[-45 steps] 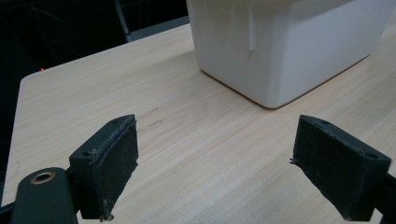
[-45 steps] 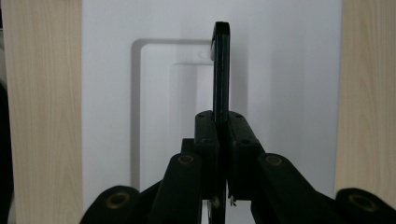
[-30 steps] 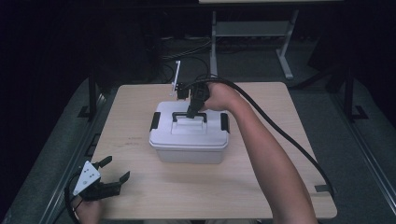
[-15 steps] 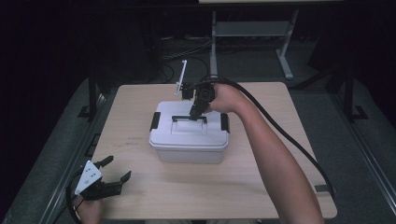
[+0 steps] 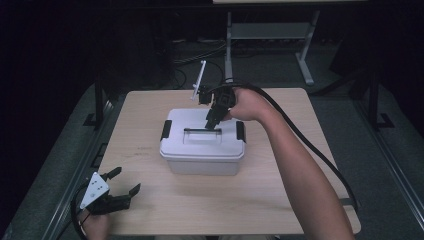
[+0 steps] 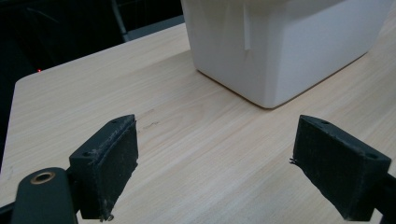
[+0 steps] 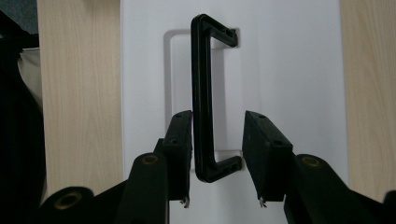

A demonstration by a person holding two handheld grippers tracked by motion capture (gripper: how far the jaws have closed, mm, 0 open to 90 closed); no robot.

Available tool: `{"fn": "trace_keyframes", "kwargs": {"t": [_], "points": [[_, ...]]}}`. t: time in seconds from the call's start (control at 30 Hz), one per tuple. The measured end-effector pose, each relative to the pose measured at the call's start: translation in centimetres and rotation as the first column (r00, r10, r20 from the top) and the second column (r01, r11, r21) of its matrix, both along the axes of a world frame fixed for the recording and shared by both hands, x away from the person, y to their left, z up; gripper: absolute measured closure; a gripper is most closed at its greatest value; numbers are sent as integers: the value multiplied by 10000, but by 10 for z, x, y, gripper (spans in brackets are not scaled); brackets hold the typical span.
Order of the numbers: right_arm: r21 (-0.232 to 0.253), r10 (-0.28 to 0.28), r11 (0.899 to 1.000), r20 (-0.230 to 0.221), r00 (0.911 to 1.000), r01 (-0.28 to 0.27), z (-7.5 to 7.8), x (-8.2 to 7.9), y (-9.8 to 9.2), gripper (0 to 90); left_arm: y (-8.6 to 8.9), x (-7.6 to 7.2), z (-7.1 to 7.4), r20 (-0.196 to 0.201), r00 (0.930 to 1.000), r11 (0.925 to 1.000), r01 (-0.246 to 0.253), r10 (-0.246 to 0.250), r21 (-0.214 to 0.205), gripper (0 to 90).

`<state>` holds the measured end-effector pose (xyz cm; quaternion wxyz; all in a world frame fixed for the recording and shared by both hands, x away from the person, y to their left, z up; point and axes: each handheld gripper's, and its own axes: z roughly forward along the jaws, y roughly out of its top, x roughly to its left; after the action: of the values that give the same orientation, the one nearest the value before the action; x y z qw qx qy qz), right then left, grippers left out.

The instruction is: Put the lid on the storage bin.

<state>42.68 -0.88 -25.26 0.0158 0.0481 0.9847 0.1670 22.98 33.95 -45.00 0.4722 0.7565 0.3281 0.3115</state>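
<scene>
A white lidded box (image 5: 202, 150) with black side latches stands mid-table. Its black handle (image 5: 202, 130) runs across the lid. My right gripper (image 5: 212, 125) points down at the lid from the far side. In the right gripper view the handle (image 7: 201, 70) runs between the two pads of the right gripper (image 7: 217, 140). One pad lies close against it and the other stands clear. The jaws have just been opening and are open. My left gripper (image 5: 125, 180) rests at the table's front left corner, open and empty. In its own view the left gripper (image 6: 215, 154) faces the box (image 6: 289, 46).
The wooden table (image 5: 280, 200) has bare surface in front of and beside the box. The right gripper's thick black cable (image 5: 310, 150) runs over the table's right side. A metal desk frame (image 5: 270, 30) stands behind, and dark rails flank the table.
The right gripper's jaws have spread apart around the handle, and the hand has shifted slightly to the right. The left gripper has stayed where it was.
</scene>
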Motion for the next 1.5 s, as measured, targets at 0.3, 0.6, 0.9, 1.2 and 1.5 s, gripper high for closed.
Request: {"fn": "trace_keyframes", "kwargs": {"t": [0.3,0.6,0.9,1.2,1.5], "points": [[-1,-312,9995,153,9994,312,-2,-2,-11,557,1,0,0,16,10000,10000,-31,31,-73,136],[116,-650,9978,285,9975,647,1,-5,-27,511,0,1,-1,12,10000,10000,8,-8,-18,135],[148,-891,9960,564,9944,884,6,-9,-39,471,0,0,-1,18,10000,10000,-9,9,-10,135],[208,-1213,9925,632,9906,1202,5,-13,-57,441,0,0,-1,8,10000,10000,-2,2,18,136],[321,-1563,9875,636,9857,1545,2,-17,-76,407,0,0,-1,-15,10000,10000,-21,21,39,135]]}}
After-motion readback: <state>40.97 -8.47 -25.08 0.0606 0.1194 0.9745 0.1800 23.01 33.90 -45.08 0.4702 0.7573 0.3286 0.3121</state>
